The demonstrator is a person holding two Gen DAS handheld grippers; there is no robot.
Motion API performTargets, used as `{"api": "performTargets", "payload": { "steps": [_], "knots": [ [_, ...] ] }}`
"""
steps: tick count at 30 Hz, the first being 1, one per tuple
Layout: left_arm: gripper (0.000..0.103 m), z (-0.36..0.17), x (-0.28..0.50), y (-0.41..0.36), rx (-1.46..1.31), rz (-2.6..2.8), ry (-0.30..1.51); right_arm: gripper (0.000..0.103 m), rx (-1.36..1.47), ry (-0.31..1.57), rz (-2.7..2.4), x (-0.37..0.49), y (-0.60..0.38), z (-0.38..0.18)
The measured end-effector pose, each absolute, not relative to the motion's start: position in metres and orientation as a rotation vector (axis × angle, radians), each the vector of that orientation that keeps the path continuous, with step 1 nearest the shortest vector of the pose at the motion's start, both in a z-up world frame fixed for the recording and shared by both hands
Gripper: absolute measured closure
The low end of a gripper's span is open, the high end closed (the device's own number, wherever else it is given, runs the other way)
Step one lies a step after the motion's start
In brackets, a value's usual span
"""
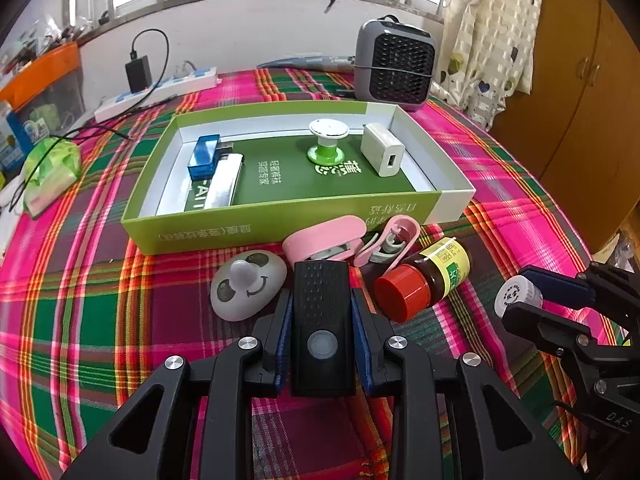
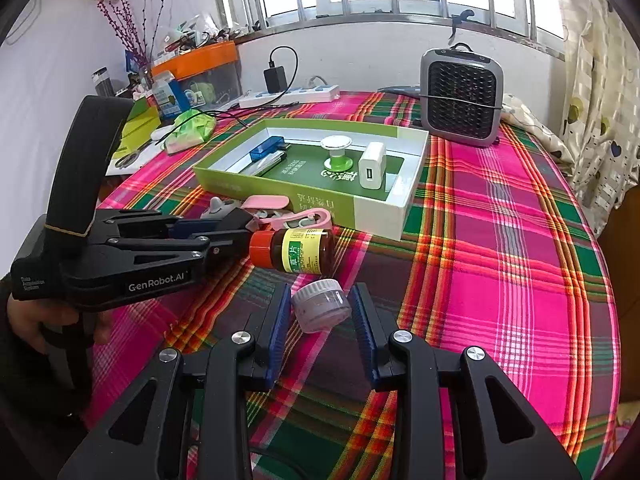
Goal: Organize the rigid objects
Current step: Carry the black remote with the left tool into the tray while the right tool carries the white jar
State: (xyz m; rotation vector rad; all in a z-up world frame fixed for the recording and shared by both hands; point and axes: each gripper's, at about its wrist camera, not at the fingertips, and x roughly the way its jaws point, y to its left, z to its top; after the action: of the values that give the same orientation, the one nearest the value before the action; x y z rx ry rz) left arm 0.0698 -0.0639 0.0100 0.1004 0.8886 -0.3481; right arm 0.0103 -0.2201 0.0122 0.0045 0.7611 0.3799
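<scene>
Plaid cloth in pink, green and dark red [image 1: 100, 280] covers the bench, and on it lies a shallow green and white cardboard box [image 1: 256, 226].

The left gripper [image 1: 322, 312] has its blue pads pressed on both sides of a black rectangular plastic device with a round grey button [image 1: 322, 320], so it is clamped on this device in front of the box. The right gripper [image 2: 320, 312] is clamped on a small white round plastic jar with a ribbed lid [image 2: 322, 306], which is tilted between its pads, near the front edge of the bench.

Between the two grippers a brown glass bottle with a red cap and a yellow-green label [image 1: 424, 276] lies on its side. A grey oval piece with a smiling face [image 1: 246, 290] rests just beside the black device, and two pink plastic clips [image 1: 348, 240] lie against the front wall of the box.

Inside the box are a blue rectangular piece [image 1: 204, 156] on a white flat bar, a white and green knob [image 1: 328, 140], and a white USB charger cube [image 1: 382, 150]. A grey small fan heater [image 1: 394, 66] stands behind the box.
</scene>
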Motion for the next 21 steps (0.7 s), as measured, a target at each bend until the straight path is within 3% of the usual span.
{"api": "performTargets", "payload": {
  "steps": [21],
  "knots": [
    [0.077, 0.024, 0.058, -0.054, 0.083, -0.329, 0.85, 0.07, 0.012, 0.748, 0.366, 0.011, -0.218, 0.018]
  ]
}}
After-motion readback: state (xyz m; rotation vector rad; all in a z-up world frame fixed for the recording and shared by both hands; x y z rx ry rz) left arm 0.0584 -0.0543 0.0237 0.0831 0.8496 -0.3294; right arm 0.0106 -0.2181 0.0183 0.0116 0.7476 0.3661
